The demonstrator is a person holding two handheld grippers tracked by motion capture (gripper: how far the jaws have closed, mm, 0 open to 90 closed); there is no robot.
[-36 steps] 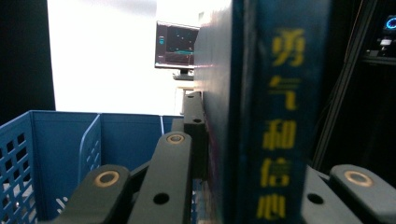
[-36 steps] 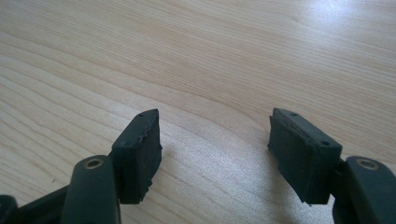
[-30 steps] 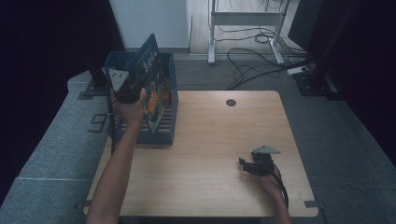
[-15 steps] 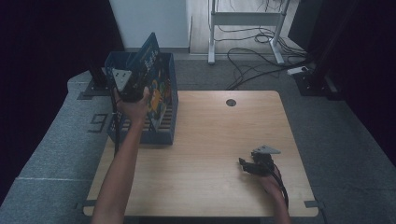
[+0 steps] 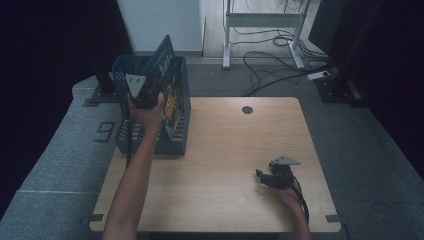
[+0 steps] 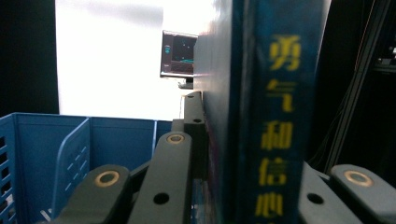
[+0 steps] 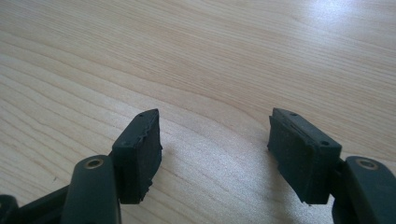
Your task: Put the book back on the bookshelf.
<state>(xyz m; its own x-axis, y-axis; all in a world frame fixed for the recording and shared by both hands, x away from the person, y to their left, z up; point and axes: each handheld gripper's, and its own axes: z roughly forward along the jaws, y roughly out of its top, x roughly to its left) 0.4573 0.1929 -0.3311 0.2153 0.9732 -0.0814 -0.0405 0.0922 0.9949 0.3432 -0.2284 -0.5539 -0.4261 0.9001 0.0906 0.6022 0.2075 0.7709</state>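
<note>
Here, left claw (image 6: 219,186) clamping book (image 6: 261,116), over blue crate (image 5: 177,145)

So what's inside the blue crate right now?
A blue book with yellow lettering, gripped by the left gripper, plus dividers in the crate. The crate's bottom is hidden.

Dim, dark-edged high view; blown-out white wall (image 6: 112,56) glare; soft glare on the table (image 7: 327,28).

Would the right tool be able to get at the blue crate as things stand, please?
Probably not without a long reach: the right tool rests open on the table near its right front, while the blue crate sits at the far left edge. Nothing lies between them.
</note>
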